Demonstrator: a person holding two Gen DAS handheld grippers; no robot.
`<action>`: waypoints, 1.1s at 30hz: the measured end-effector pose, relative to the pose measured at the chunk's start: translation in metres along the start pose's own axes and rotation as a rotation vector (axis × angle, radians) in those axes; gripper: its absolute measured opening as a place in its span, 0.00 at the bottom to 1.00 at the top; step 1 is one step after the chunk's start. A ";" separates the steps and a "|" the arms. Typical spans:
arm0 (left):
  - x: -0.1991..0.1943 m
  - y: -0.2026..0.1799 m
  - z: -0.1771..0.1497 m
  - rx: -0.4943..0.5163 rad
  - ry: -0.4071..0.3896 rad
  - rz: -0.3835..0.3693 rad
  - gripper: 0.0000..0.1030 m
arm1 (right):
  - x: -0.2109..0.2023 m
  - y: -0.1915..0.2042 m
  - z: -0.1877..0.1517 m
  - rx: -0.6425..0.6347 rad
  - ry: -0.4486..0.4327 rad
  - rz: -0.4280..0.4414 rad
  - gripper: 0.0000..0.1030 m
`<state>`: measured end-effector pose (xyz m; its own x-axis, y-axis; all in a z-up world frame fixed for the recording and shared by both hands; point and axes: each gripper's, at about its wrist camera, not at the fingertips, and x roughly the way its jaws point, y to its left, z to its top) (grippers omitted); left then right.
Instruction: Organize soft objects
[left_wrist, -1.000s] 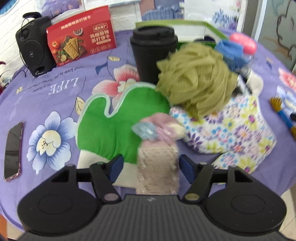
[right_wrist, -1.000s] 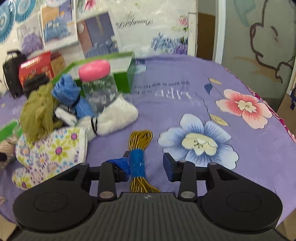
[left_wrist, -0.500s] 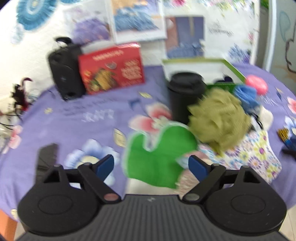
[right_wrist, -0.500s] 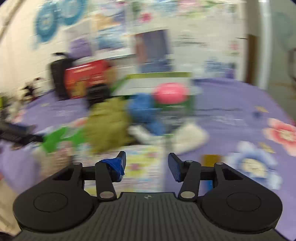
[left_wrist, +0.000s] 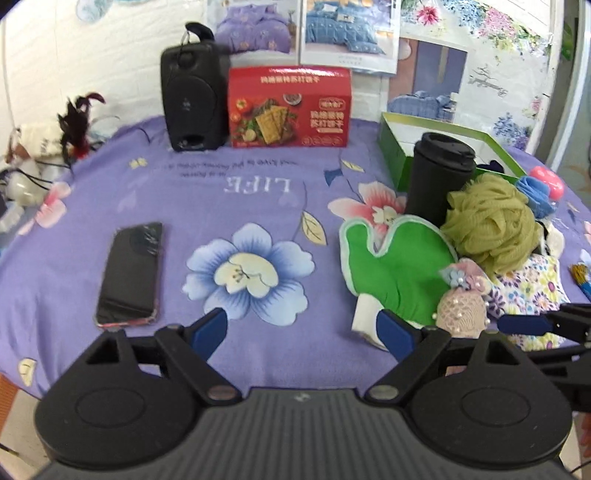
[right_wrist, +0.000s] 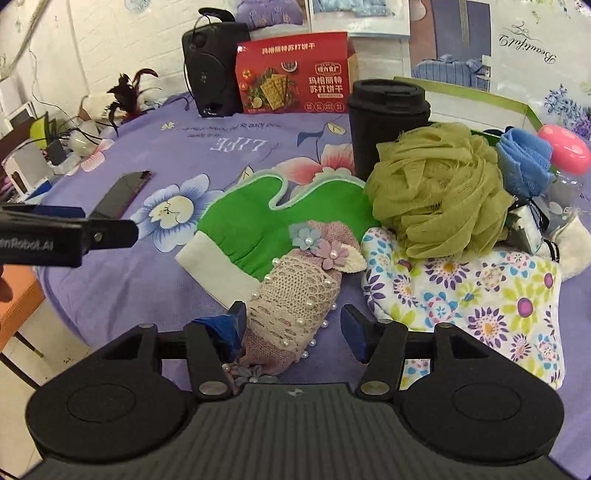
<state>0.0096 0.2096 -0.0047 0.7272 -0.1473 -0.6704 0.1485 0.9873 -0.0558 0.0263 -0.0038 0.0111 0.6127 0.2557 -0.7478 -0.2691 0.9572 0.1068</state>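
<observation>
right gripper (right_wrist: 291, 325) with its jaws spread, straddling the near end of the knitted pearl glove (right_wrist: 295, 291) without pinching it; the glove lay straight ahead of the claw, its far end resting on the green mitt (right_wrist: 255, 225), with the floral mitt (right_wrist: 480, 288) just to the claw's right and the olive bath pouf (right_wrist: 439, 192) beyond that, leaning against the black cup (right_wrist: 388, 122). left gripper (left_wrist: 303, 332) likewise spread and holding nothing, over bare purple tablecloth (left_wrist: 221, 199), with the phone (left_wrist: 129, 273) ahead to its left. likely hazards: the glove sat closer to the left finger than the right, so an uncentred closure could drag it sideways; its overlap with the green mitt could pull that mitt along on lifting; pearls could make the pads slip; a wide sweep to the right could topple the pouf or cup. the table edge ran directly beneath both claws, so a loose release there might drop the glove to the floor. open room lay ahead and left of the right claw; the right side was crowded.
</observation>
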 end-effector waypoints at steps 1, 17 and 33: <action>0.001 0.001 -0.001 0.002 0.001 -0.011 0.86 | 0.000 0.000 0.000 0.001 0.003 -0.008 0.41; 0.001 -0.192 0.065 0.259 0.010 -0.454 0.87 | -0.106 -0.136 -0.075 0.210 -0.105 -0.395 0.43; 0.151 -0.422 0.041 0.322 0.540 -0.312 0.87 | -0.161 -0.254 -0.163 0.502 -0.249 -0.465 0.44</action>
<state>0.0839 -0.2320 -0.0522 0.1956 -0.2887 -0.9372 0.5476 0.8250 -0.1398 -0.1248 -0.3105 -0.0029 0.7478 -0.2270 -0.6239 0.3970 0.9061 0.1462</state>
